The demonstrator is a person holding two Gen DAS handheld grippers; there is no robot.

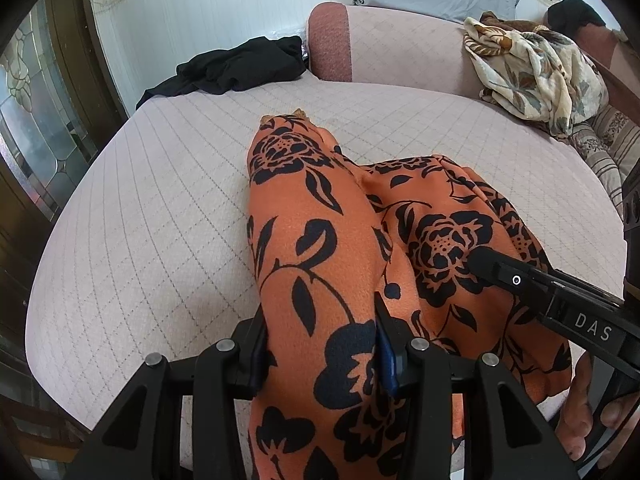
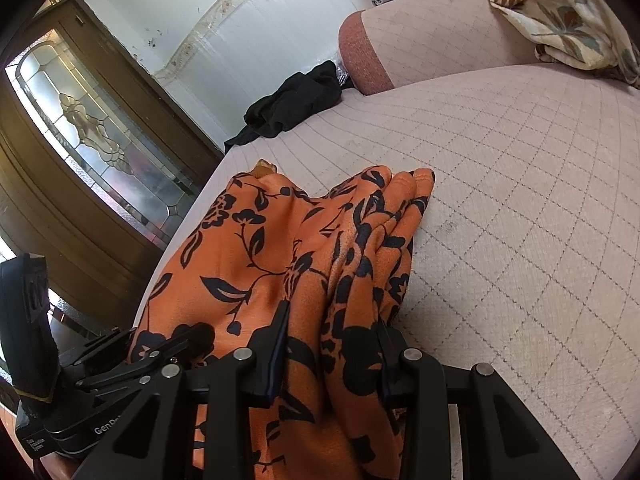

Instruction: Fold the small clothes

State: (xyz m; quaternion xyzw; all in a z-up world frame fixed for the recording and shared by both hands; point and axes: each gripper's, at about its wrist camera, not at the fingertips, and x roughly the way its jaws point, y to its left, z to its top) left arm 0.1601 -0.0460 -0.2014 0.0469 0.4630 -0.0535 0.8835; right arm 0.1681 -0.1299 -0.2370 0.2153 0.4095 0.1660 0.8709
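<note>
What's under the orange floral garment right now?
The orange floral garment lies on the pink quilted cushion, bare around it. Anything directly beneath the fabric is covered.

The garment (image 1: 320, 248) is orange with black roses, leaves and stems. The bed cover (image 1: 160, 208) is pale pink, quilted in a grey diamond grid — its bolster (image 1: 384, 44) has a darker, reddish-pink end. One heap of cloth (image 1: 244, 66) is plain black; another (image 1: 536, 68) is cream with brown and grey-green leaves. Both grippers are black — left gripper (image 1: 320, 352), right gripper (image 2: 332, 360).
</note>
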